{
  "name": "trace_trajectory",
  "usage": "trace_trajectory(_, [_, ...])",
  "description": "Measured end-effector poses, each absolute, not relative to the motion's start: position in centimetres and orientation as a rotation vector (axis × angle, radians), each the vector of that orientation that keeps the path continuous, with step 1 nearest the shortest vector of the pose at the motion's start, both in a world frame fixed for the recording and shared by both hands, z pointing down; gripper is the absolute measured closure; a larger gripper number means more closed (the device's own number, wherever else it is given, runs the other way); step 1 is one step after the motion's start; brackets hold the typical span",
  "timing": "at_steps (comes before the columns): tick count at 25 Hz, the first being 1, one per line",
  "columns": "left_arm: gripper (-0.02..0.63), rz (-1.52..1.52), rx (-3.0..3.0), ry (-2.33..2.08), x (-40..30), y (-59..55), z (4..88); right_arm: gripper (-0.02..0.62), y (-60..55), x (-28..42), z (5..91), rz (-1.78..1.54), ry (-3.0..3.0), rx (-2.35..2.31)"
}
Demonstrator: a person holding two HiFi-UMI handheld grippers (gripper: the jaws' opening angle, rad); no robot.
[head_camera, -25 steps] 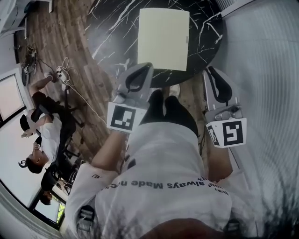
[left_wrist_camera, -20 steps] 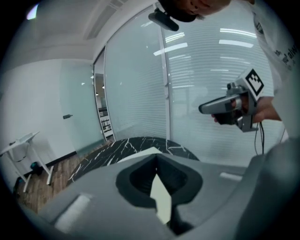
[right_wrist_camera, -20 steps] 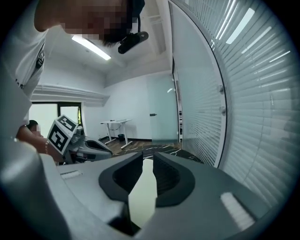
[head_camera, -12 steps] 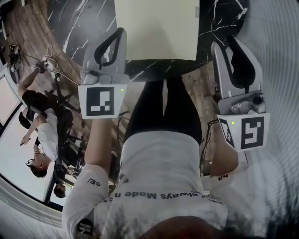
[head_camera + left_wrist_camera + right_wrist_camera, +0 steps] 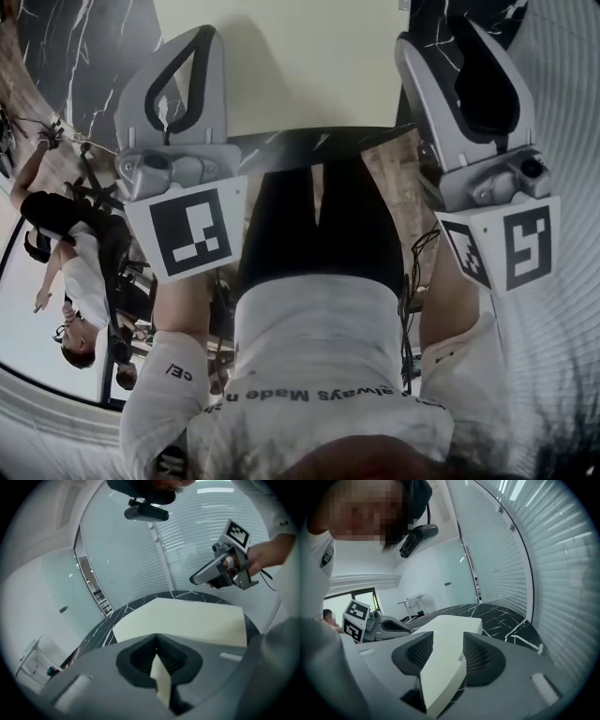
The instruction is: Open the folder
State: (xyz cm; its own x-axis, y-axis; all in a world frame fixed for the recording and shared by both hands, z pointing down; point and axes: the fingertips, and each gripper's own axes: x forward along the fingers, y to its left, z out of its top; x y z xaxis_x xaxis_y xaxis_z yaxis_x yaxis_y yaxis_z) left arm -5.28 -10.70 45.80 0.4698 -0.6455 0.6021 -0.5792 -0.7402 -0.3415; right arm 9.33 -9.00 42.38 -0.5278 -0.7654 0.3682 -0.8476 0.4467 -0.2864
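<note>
While the cream folder (image 5: 309, 66) lay flat and closed on the black marble table (image 5: 75, 56), the left gripper (image 5: 199, 33) hovered over its near-left part with jaws together (nothing gripped). The right gripper (image 5: 459, 42) had just been spreading its jaws, and the folder's near-right edge showed between them, unpinched.

Yr folder (image 5: 309, 66) at 12 o'clock: plain pale cream. Yr worktop (image 5: 84, 56): black marble w/ white veins. Brown wood-grain floor (image 5: 389, 173). Yr shirt (image 5: 319, 328): white, black lettering.
</note>
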Motion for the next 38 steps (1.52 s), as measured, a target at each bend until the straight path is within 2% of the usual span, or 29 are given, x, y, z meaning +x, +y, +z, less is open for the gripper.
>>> trace_trajectory(5, [0.603,-1.18,-2.592,1.097,-5.5,-10.8,47.6,0.35,-9.9,9.1,45.1,0.907,-2.531,1.419])
trace_trajectory(13, [0.604,-1.206,-2.598,1.12,-6.0,-10.7,48.4,0.336,-10.0,8.6,46.9,1.044,-2.507,1.388])
trace_trajectory(30, [0.604,-1.162,-2.612,1.251,-7.2,-11.3,48.3,0.334,-9.5,8.6,47.9,1.23,-2.485,1.374])
trace_trajectory(38, [0.607,-1.196,-2.649,1.177,-7.1,-10.9,49.6,0.334,-10.3,8.0,47.2,1.342,-2.532,1.365])
